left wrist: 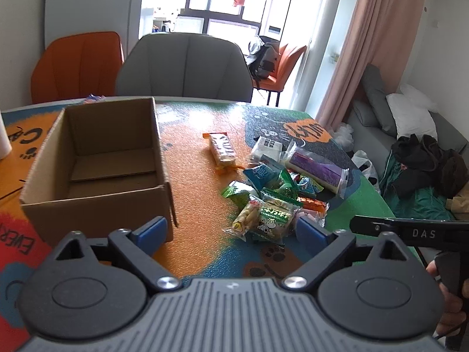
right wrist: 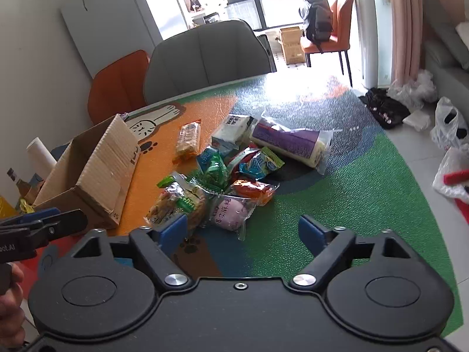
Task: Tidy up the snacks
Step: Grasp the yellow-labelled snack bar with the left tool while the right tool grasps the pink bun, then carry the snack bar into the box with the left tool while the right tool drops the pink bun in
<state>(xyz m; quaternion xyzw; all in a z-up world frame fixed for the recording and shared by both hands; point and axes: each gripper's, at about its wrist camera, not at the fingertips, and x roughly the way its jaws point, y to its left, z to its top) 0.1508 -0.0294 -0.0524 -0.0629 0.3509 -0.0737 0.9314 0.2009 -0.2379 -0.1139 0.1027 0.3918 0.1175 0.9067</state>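
Snacks (left wrist: 272, 187) lie in a loose pile on the surface (left wrist: 193, 193), to the right of the open cardboard box (left wrist: 96, 164), which serves as the landmark. Nearest the viewer, the left gripper (left wrist: 231, 228) hovers above the surface just right of the box's near corner, its blue-padded fingers (left wrist: 152, 230) spread wide with nothing between them. The right gripper (right wrist: 243, 228) hangs further right of the box, over the near edge of the pile, likewise spread wide and empty; its left finger (right wrist: 173, 231) overlaps a clear bag of peanuts (right wrist: 167, 205) in the view, though contact cannot be confirmed. Just beyond, to the right of the box, sit a green packet with a cartoon cow (left wrist: 274, 215), a pink-filled clear pouch (right wrist: 231, 212) and an orange-red packet (right wrist: 253, 189). Further from the box's near side, small blue and green sachets (right wrist: 261, 164) overlap one another. A long orange-ended wafer bar (left wrist: 222, 149) lies apart from the pile, between it and the box's right wall. At the far side of the pile rest a white carton-like pack (right wrist: 234, 126) and a purple-labelled roll in clear wrap (right wrist: 290, 143). The box interior shows only bare cardboard flaps. Behind the box stand a grey chair (left wrist: 187, 67) and an orange chair (left wrist: 76, 64)
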